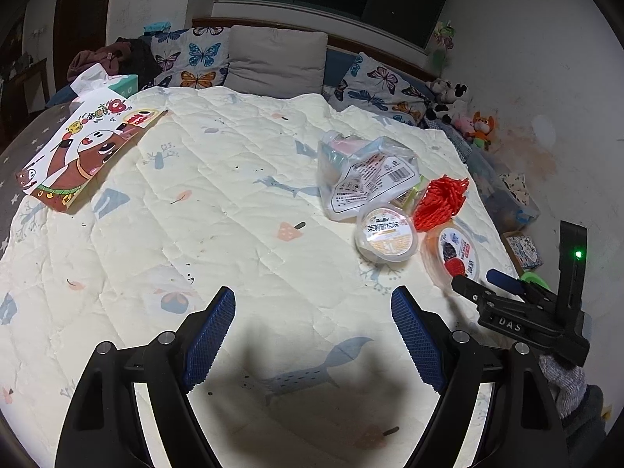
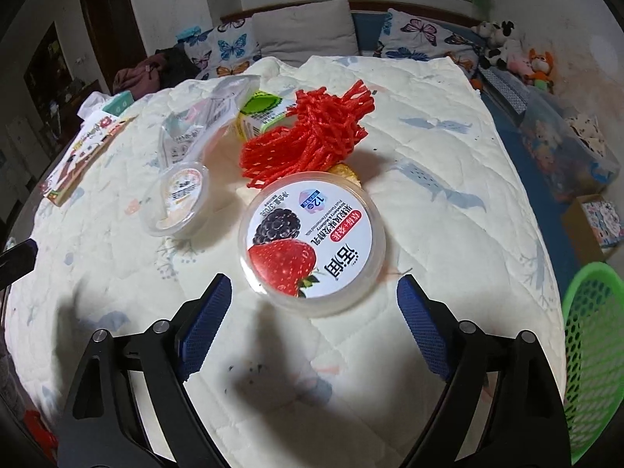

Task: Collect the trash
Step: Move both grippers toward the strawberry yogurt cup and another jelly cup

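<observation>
Right claw [image 2: 314, 308] spread and empty, berry yogurt cup [image 2: 312, 243] flat on the bed quilt [image 2: 448, 253] just ahead between its tips; left claw [image 1: 314, 312], also spread, farther off.

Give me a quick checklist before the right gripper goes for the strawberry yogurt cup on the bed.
1. Right gripper open, nothing between its fingers: ok.
2. Strawberry yogurt cup just ahead of the fingers, slightly left of centre: ok.
3. Cup free of the red mesh net: cannot tell, the net's edge meets its far rim.
4. Green basket at the right for dropping: ok.
5. Left gripper open, empty and apart from the cup: ok.
</observation>
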